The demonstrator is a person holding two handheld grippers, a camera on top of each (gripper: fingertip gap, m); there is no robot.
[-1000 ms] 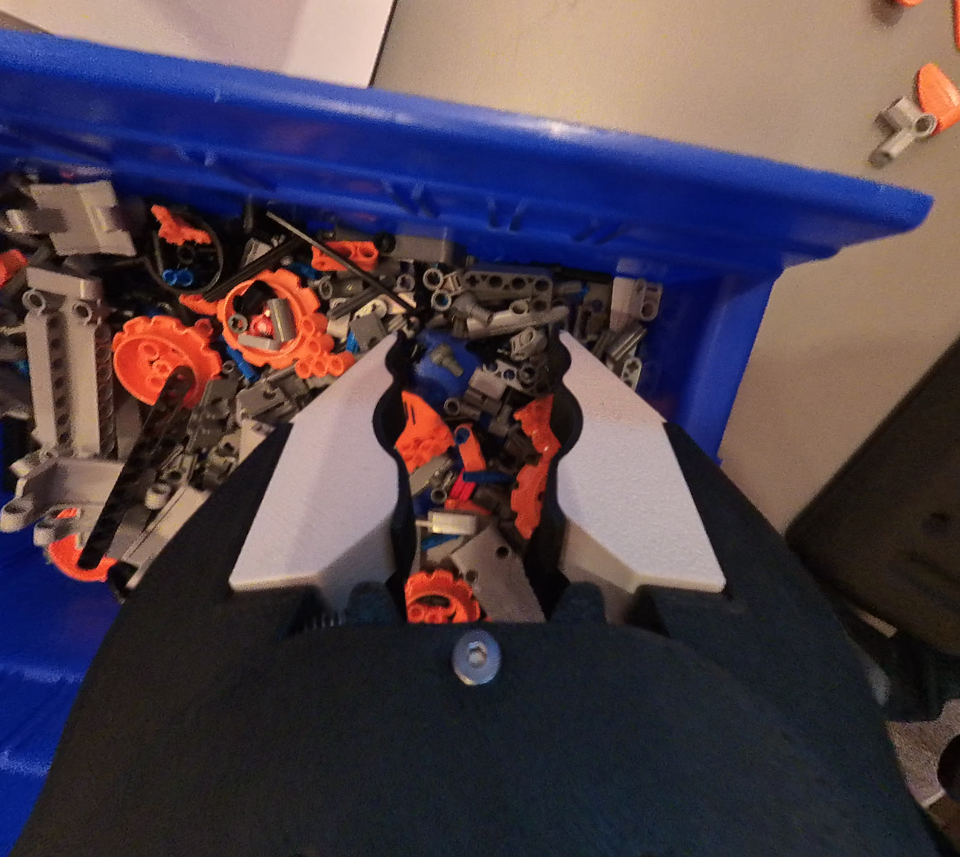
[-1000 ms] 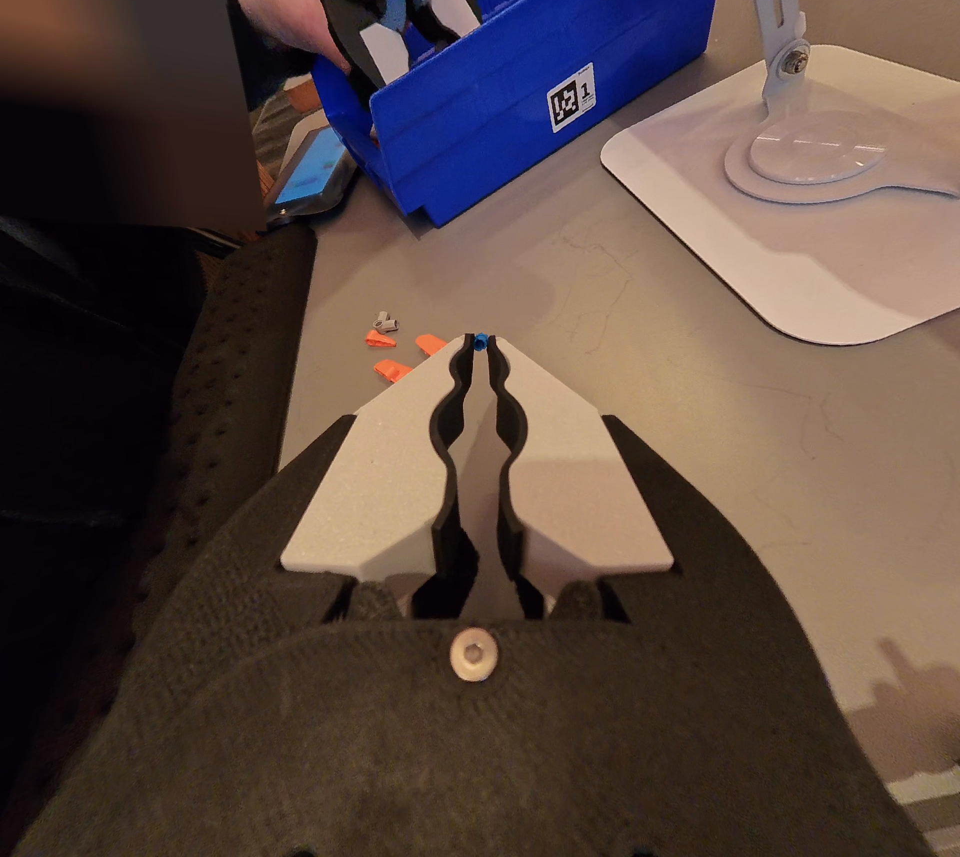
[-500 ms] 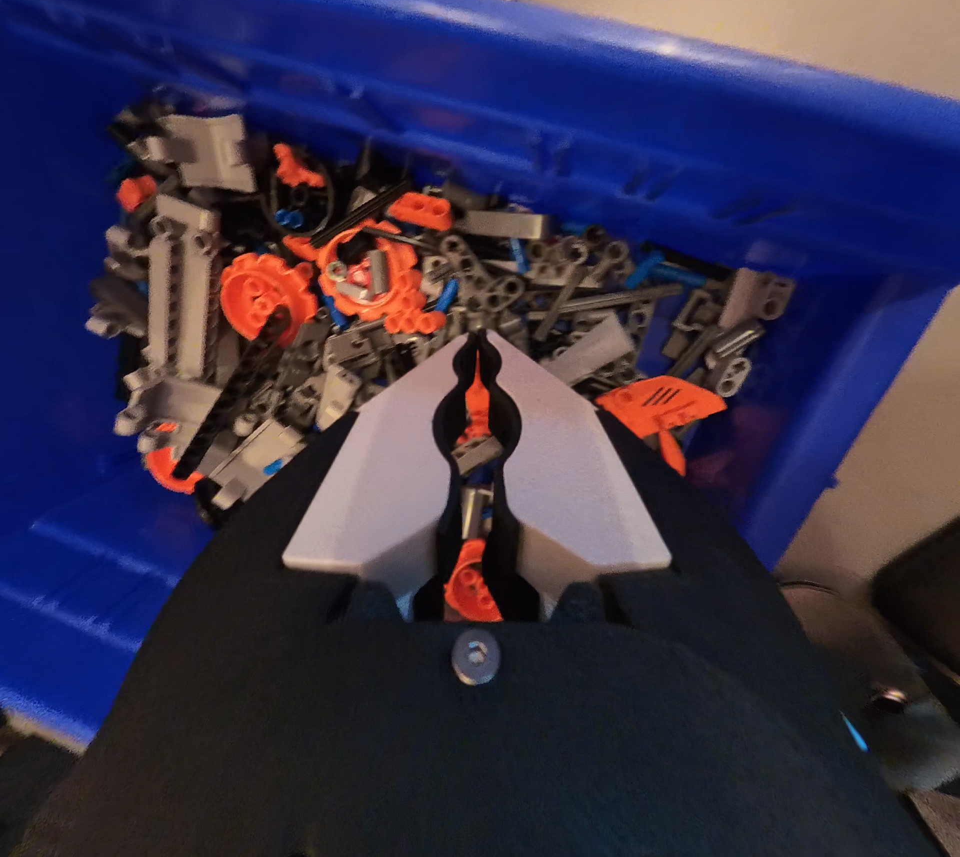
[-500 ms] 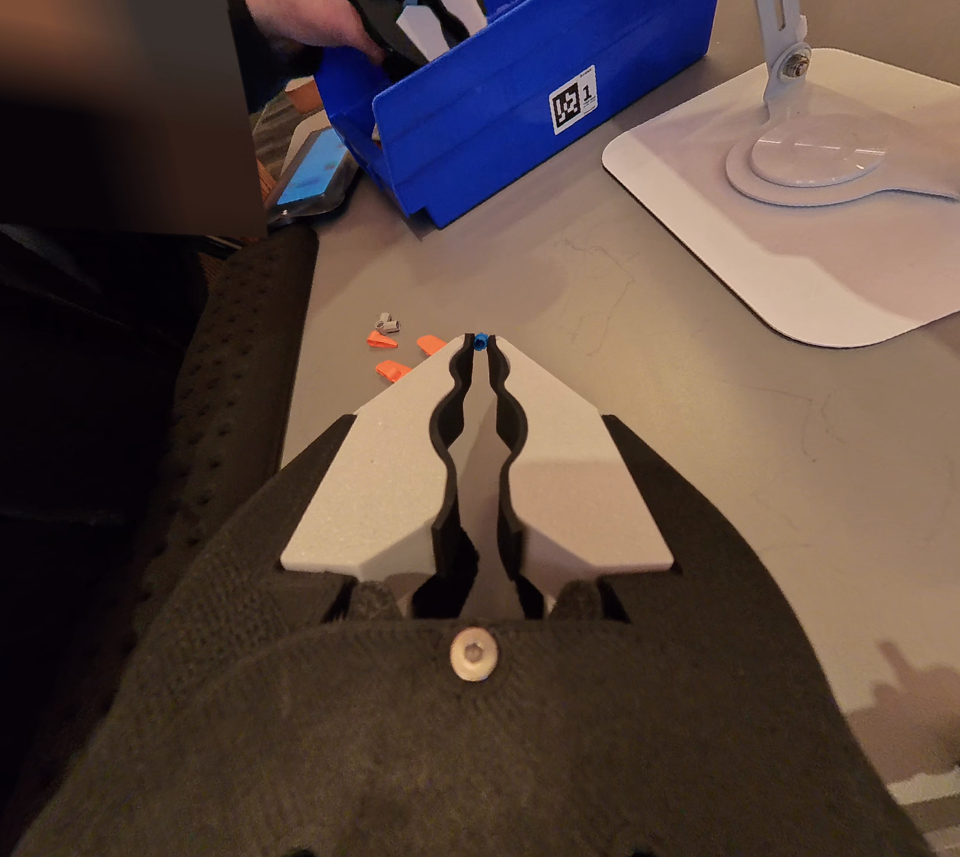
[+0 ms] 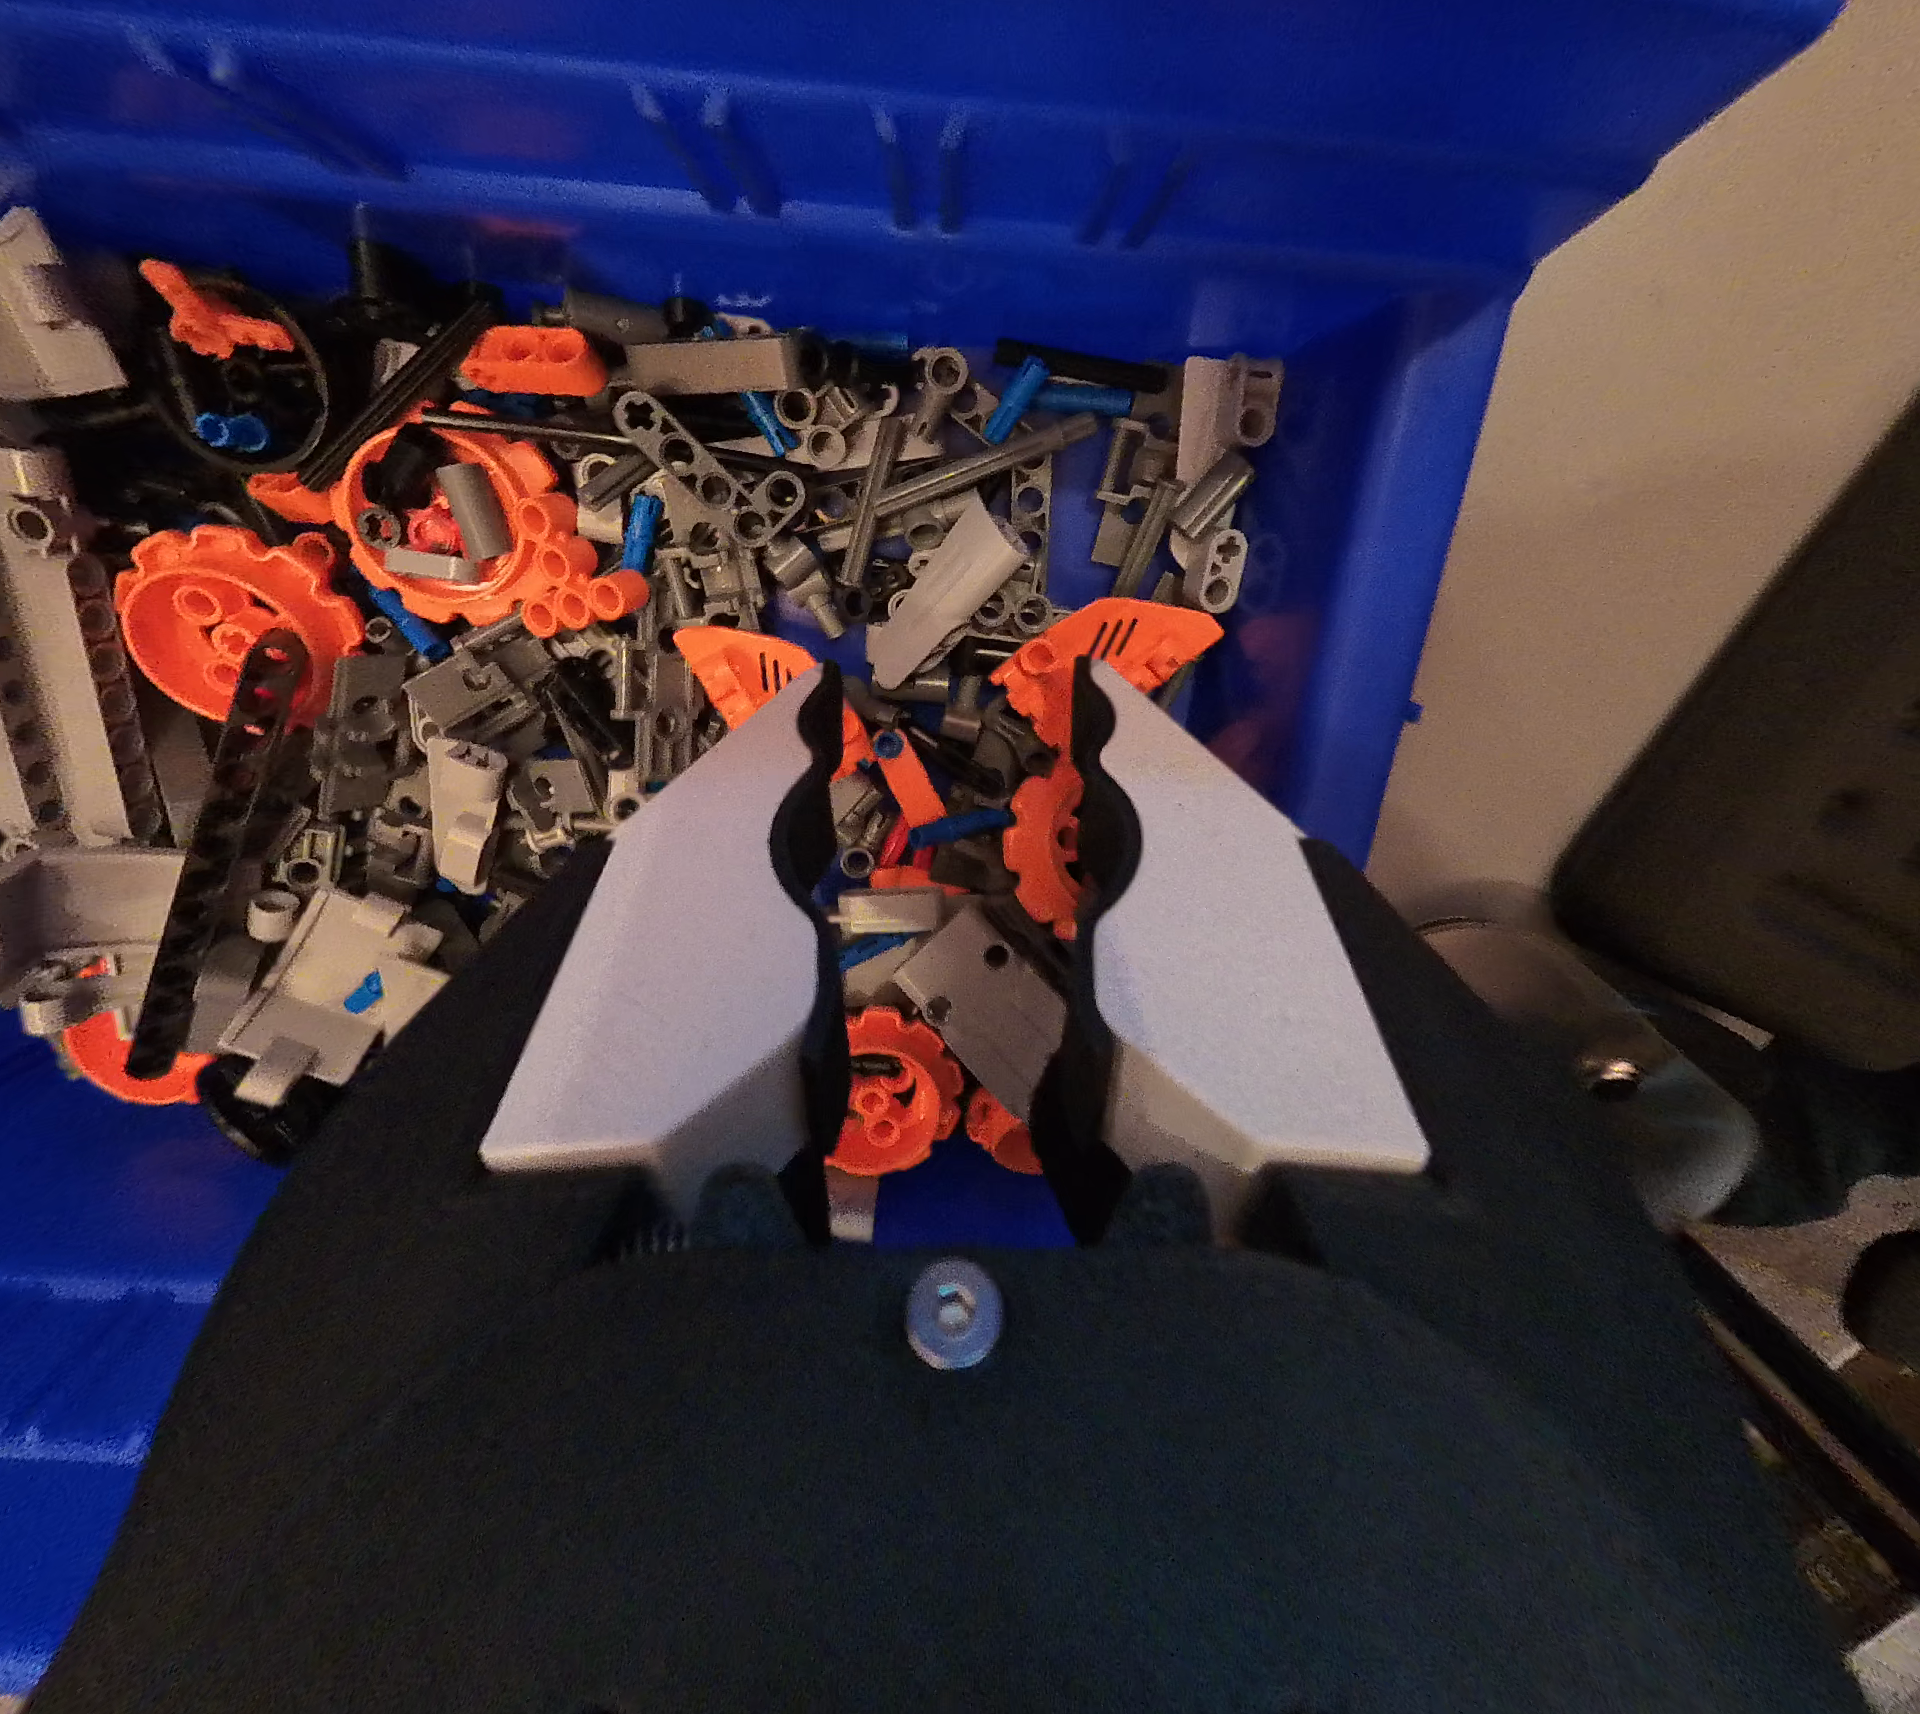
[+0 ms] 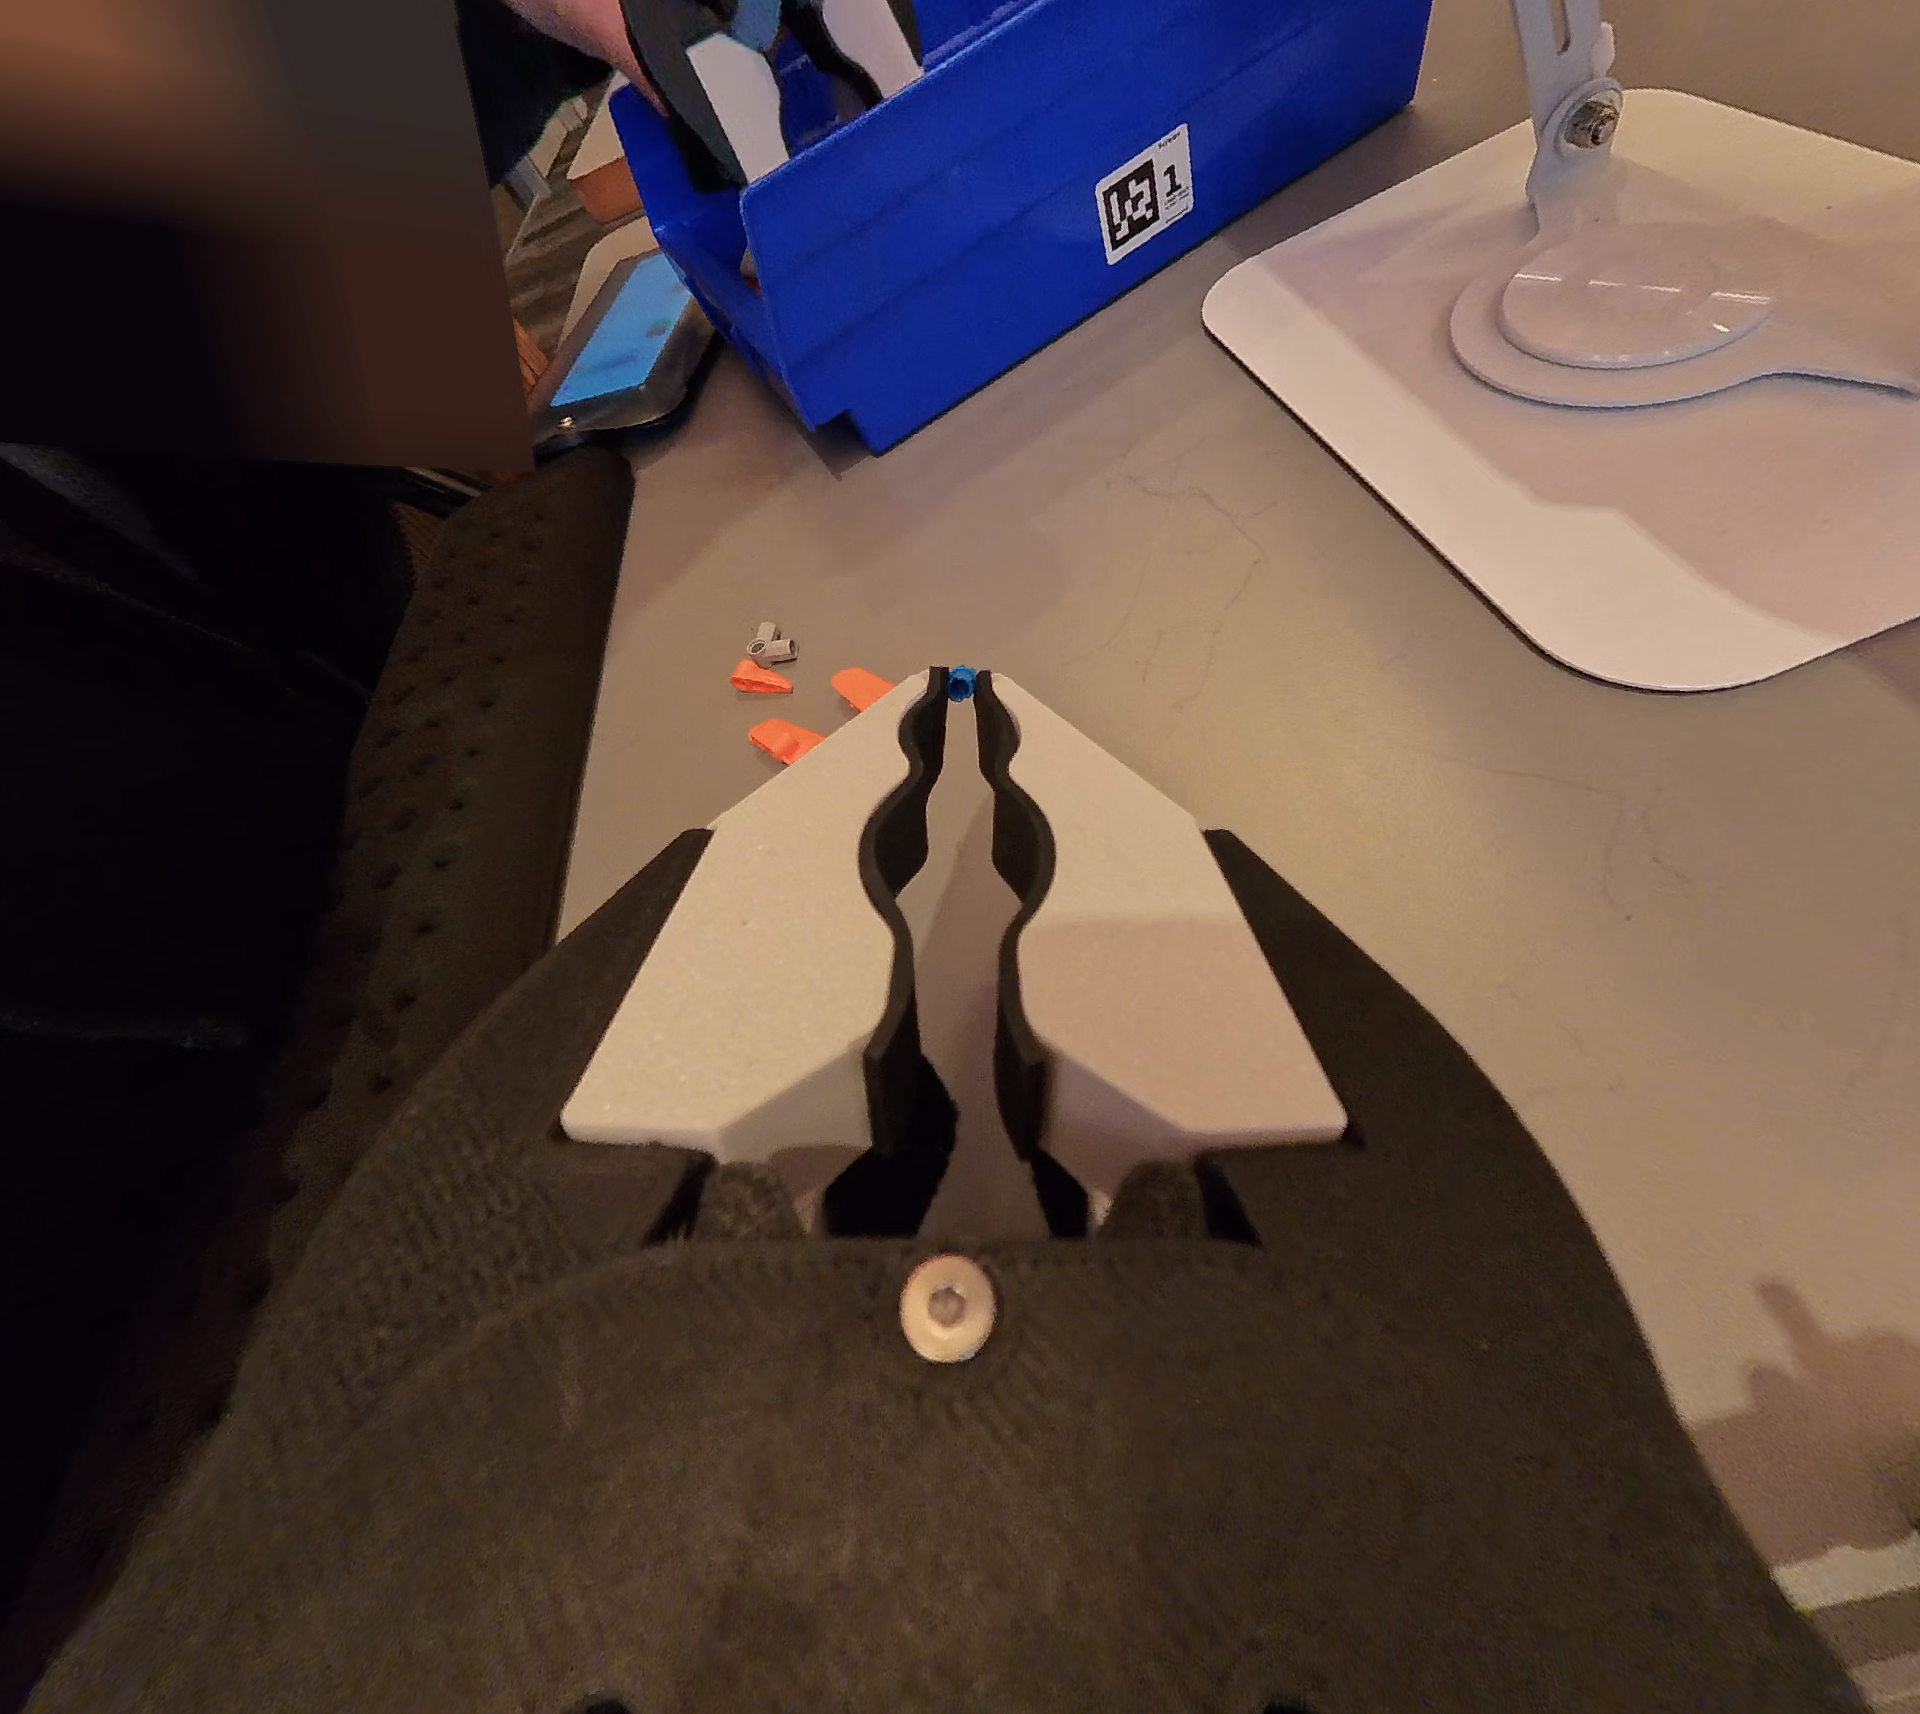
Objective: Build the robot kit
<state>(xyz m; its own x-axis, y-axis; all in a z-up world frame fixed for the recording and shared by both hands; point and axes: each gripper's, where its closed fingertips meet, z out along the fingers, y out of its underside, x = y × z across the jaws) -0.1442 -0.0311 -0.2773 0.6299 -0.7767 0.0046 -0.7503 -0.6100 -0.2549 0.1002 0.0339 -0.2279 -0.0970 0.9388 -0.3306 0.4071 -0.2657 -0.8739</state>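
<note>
My left gripper (image 5: 951, 688) is open and empty, its tips down in a blue bin (image 5: 935, 33) full of grey, black, blue and orange building-toy parts. Two orange curved panels (image 5: 1107, 641) lie at its tips, and an orange gear (image 5: 1044, 843) sits between the fingers. In the right wrist view the left gripper (image 6: 805, 106) reaches into the bin (image 6: 987, 230) at its near end. My right gripper (image 6: 961, 682) is shut on a small blue pin (image 6: 961, 682) and hovers over the grey table (image 6: 1351, 833).
Three orange pieces (image 6: 764, 679) and a grey connector (image 6: 774, 646) lie on the table left of my right gripper. A white lamp base (image 6: 1558, 438) stands at the right. A dark padded chair (image 6: 416, 729) sits at the table's left edge, and a tablet (image 6: 623, 345) beyond it. About 25 centimeters separates my left fingertips from my right.
My left gripper was open, shut half a second ago, and is open again, shifted right in the bin. My right gripper has held still with the blue pin.
</note>
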